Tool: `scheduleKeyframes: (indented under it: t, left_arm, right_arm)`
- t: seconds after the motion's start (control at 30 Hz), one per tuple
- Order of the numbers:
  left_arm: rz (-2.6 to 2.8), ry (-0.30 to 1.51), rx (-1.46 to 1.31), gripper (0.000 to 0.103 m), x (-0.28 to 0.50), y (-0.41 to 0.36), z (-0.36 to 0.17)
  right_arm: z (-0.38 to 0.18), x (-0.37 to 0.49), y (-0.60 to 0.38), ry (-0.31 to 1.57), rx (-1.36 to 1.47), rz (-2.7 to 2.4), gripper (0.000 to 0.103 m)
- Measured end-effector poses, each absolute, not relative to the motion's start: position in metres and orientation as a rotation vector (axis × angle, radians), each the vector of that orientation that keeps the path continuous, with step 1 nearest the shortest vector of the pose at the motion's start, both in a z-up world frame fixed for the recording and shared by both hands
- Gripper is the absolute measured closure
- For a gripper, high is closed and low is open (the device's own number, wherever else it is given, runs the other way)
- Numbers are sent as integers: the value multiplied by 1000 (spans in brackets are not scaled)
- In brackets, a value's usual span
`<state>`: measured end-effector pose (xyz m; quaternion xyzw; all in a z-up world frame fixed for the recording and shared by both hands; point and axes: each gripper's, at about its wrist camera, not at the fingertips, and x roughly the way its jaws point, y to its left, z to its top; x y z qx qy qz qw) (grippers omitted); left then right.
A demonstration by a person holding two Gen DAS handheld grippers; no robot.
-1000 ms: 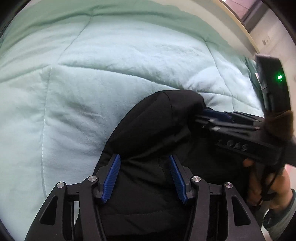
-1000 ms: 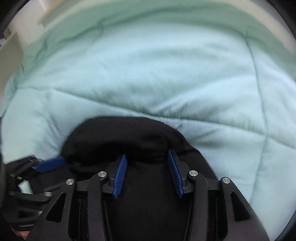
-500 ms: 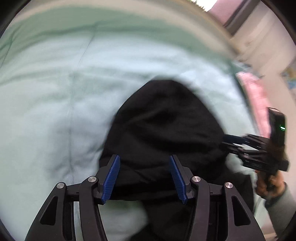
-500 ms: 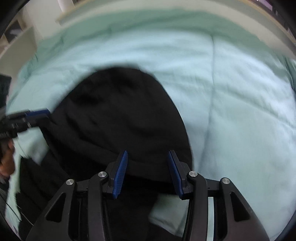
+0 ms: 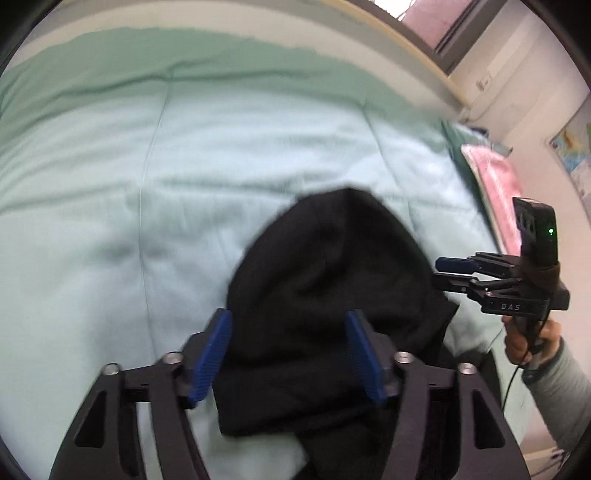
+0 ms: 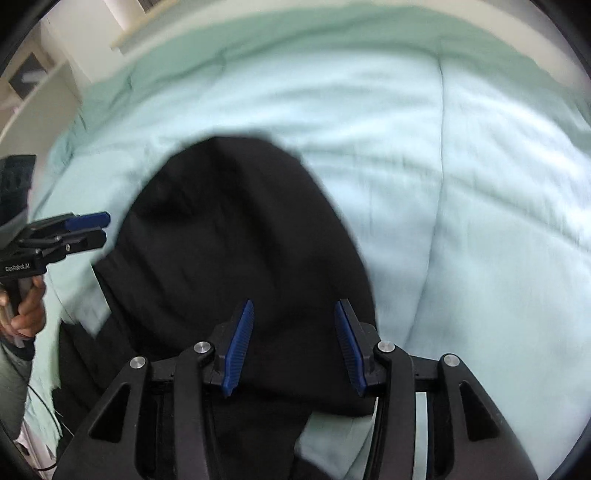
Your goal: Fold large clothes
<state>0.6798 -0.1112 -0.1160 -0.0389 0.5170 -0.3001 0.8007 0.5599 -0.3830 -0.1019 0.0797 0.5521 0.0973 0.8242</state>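
Both grippers hovering spread over black garment [image 5: 325, 295] on quilt.

Left gripper [image 5: 290, 354] and right gripper [image 6: 293, 347] are holding nothing, blue pads wide apart; the folded garment is lying bunched on the mint quilt [image 6: 461, 184].

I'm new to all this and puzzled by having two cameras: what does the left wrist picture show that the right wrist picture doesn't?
Only the left wrist view shows a pink pillow at the bed's far right, a window corner above it, and the right gripper from the side. Only the right wrist view shows pale shelving at upper left and the left gripper from the side. Both share the black garment bunched on the mint quilt, with each camera's own blue-padded jaws spread wide over the cloth, gripping nothing.
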Motion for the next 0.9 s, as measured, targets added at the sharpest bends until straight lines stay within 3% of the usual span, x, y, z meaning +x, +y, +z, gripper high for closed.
scheduleKeyframes:
  t: [0.1, 0.47, 0.5, 0.53, 0.57, 0.6, 0.63, 0.7, 0.9]
  left_arm:
    - [-700, 1163, -129, 29, 715, -116, -127]
    - [-834, 1343, -237, 29, 751, -131, -184]
    - [-827, 1339, -229, 32, 750, -136, -185]
    - [-814, 1327, -205, 64, 748, -139, -183]
    - [-815, 1318, -175, 83, 744, -142, -181]
    - [-825, 1301, -160, 85, 738, -144, -177]
    - [-828, 1264, -137, 87, 730, -144, -168]
    - [-848, 1202, -106, 88, 709, -140, -144]
    - [-920, 1051, -63, 88, 630, -125, -67]
  right_arm:
    - [-93, 587, -386, 1144, 161, 237, 46]
    - [-147, 668, -377, 1233, 252, 398, 45]
    - [-156, 675, -375, 1245, 266, 397, 45]
    - [-159, 677, -374, 1249, 290, 408, 44]
    - [-160, 676, -372, 1245, 309, 433, 46]
    - [-160, 675, -367, 1236, 300, 439, 64]
    - [-156, 671, -363, 1226, 288, 456, 75]
    - [-139, 655, -357, 1179, 254, 471, 85]
    - [-53, 581, -326, 1018, 142, 478, 88]
